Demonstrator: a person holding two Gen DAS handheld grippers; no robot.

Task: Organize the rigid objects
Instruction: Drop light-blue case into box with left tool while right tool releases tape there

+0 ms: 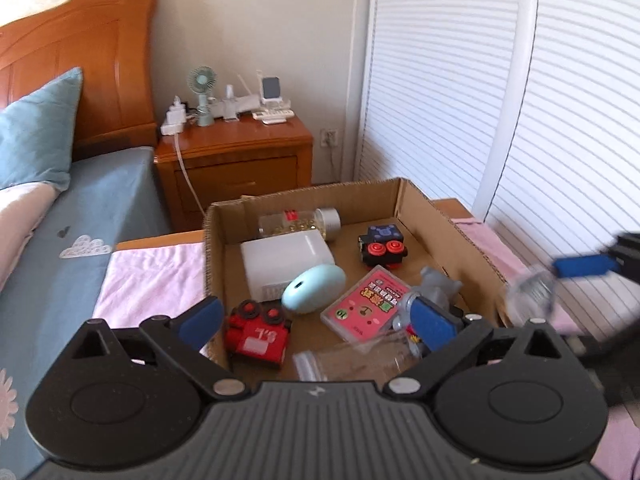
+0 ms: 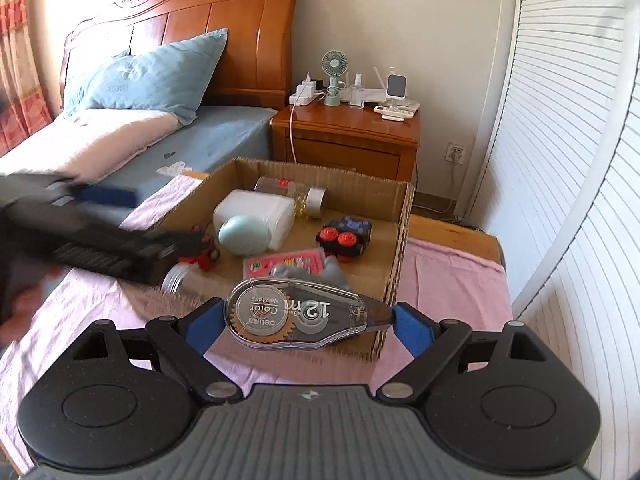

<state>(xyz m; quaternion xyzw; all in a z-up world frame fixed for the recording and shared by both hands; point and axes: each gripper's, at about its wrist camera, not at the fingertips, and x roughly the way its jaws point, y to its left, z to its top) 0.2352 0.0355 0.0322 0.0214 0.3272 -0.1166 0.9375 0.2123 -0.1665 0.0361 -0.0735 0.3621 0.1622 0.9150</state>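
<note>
An open cardboard box (image 1: 440,220) stands on a pink cloth; it also shows in the right wrist view (image 2: 400,248). Inside lie a red toy truck (image 1: 256,334), a mint oval case (image 1: 314,289), a white box (image 1: 286,258), a pill bottle (image 1: 300,220), a black-and-red cube toy (image 1: 382,249), a pink card pack (image 1: 366,304), a grey figure (image 1: 438,284) and a clear jar (image 1: 356,360). My left gripper (image 1: 316,320) is open and empty over the box's near side. My right gripper (image 2: 310,322) is shut on a clear correction tape dispenser (image 2: 304,316) before the box.
The box rests on a low wooden table (image 2: 460,236) covered by the pink cloth (image 2: 448,292). A bed (image 1: 80,200) lies to the left. A wooden nightstand (image 1: 236,160) with a fan and chargers stands behind. White louvred doors (image 1: 460,100) run along the right.
</note>
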